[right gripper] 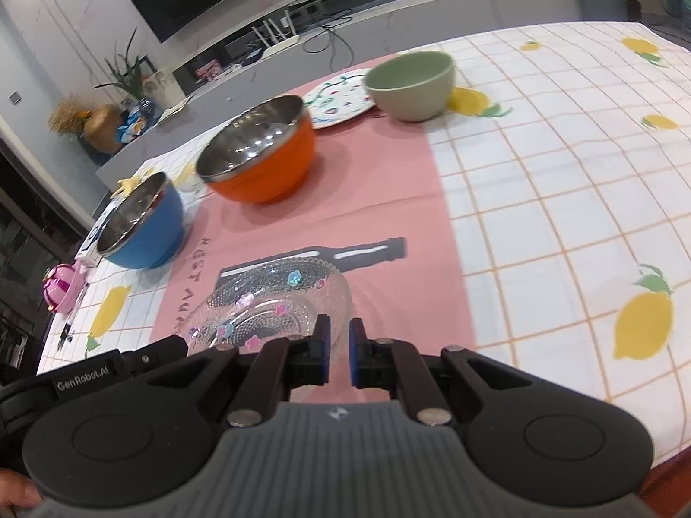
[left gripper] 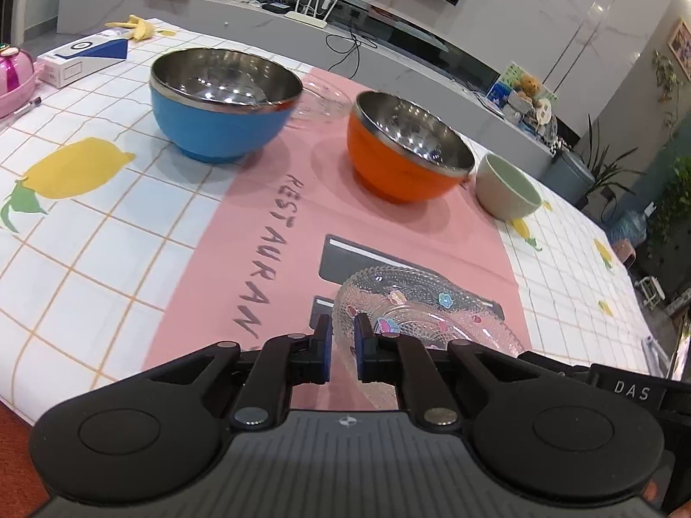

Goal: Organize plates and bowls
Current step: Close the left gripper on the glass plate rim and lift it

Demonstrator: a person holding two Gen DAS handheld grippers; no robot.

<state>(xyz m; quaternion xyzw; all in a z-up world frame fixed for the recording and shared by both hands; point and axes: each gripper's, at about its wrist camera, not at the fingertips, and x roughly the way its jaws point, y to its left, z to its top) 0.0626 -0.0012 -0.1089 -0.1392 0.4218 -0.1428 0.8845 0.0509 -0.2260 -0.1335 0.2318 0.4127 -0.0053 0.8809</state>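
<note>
A clear patterned glass plate (left gripper: 423,302) (right gripper: 276,298) with coloured flower marks hangs over the pink runner, held from both sides. My left gripper (left gripper: 343,328) is shut on its left rim. My right gripper (right gripper: 339,330) is shut on its right rim. Beyond the plate stand a blue steel-lined bowl (left gripper: 220,103) (right gripper: 138,224), an orange steel-lined bowl (left gripper: 406,146) (right gripper: 263,155) and a small pale green bowl (left gripper: 507,187) (right gripper: 410,84). A second clear glass plate (left gripper: 321,99) lies behind the blue bowl. A white plate with coloured patterns (right gripper: 339,99) lies beside the green bowl.
A white and blue box (left gripper: 82,58), a pink lidded container (left gripper: 15,77), a pen (left gripper: 28,105) and a banana peel (left gripper: 136,28) sit at the table's left side. The lemon-print tablecloth (right gripper: 561,216) stretches to the right. The table's near edge runs just under the grippers.
</note>
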